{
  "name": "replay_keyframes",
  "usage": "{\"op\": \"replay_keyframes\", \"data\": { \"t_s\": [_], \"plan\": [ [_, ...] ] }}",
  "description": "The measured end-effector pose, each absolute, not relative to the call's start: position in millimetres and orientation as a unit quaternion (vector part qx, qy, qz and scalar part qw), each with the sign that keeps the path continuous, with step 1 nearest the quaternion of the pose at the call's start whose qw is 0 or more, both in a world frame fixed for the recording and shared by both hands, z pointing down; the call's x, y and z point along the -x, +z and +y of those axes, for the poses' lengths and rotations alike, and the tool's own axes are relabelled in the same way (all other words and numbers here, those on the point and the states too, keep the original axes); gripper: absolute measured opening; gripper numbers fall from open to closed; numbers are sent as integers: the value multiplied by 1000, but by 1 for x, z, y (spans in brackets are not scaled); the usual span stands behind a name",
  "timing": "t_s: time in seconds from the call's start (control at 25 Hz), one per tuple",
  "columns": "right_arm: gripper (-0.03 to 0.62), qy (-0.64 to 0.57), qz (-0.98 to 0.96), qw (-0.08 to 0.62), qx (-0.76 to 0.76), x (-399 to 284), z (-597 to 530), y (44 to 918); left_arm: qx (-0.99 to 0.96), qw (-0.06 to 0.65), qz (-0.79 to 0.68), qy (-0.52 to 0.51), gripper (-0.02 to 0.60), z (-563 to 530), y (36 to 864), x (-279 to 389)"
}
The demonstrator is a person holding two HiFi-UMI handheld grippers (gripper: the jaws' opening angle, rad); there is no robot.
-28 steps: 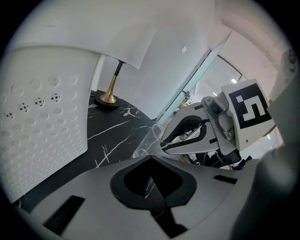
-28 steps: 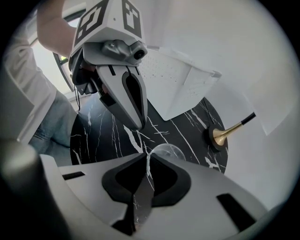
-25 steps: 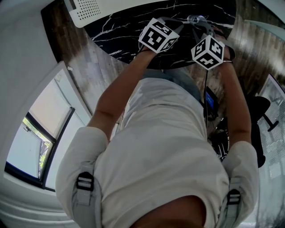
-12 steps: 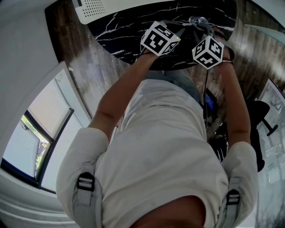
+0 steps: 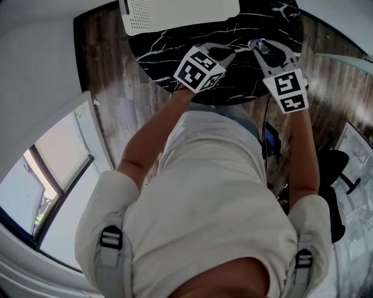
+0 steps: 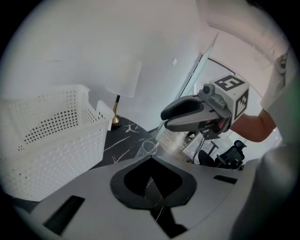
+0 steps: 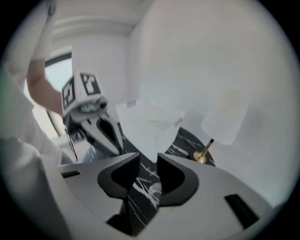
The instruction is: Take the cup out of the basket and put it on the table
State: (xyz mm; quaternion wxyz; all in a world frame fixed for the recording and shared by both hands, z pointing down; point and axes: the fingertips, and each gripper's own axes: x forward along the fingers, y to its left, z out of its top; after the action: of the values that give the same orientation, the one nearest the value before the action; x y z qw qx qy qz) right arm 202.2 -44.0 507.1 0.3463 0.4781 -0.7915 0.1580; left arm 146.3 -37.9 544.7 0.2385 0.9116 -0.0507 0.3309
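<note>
Cup (image 5: 257,42) stands on the tabletop (image 5: 175,35), at twelve o'clock off the right gripper (image 5: 263,50), the nearer one. Its jaws have just been opening wide, nothing gripped. The left gripper (image 5: 228,51) jaws meet, empty.

basket (image 5: 186,14): cut off by top edge | cup (image 6: 149,146): faint, barely readable

Office-like room: wood-plank floor (image 5: 111,75), round black marble tabletop (image 5: 169,58), large window (image 5: 52,192), black swivel chair (image 5: 341,169), white-shaded lamp (image 7: 220,122) on a brass stem.
</note>
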Motion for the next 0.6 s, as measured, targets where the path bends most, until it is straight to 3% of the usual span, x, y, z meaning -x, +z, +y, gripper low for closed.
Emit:
{"op": "replay_keyframes", "data": {
  "t_s": [0.12, 0.2, 0.4, 0.6],
  "plan": [
    [114, 159, -822, 188, -513, -190, -41, 428, -937, 222, -78, 259, 6, -44, 480, -133],
    [114, 136, -833, 124, -522, -179, -36, 383, -953, 205, -100, 200, 6, -47, 431, -122],
    [114, 91, -847, 38, -521, -143, -20, 302, -974, 167, -143, 62, 6, -49, 323, -89],
    [114, 63, -867, -3, -495, -101, -11, 255, -978, 128, -167, -6, 6, -41, 261, -59]
  ]
}}
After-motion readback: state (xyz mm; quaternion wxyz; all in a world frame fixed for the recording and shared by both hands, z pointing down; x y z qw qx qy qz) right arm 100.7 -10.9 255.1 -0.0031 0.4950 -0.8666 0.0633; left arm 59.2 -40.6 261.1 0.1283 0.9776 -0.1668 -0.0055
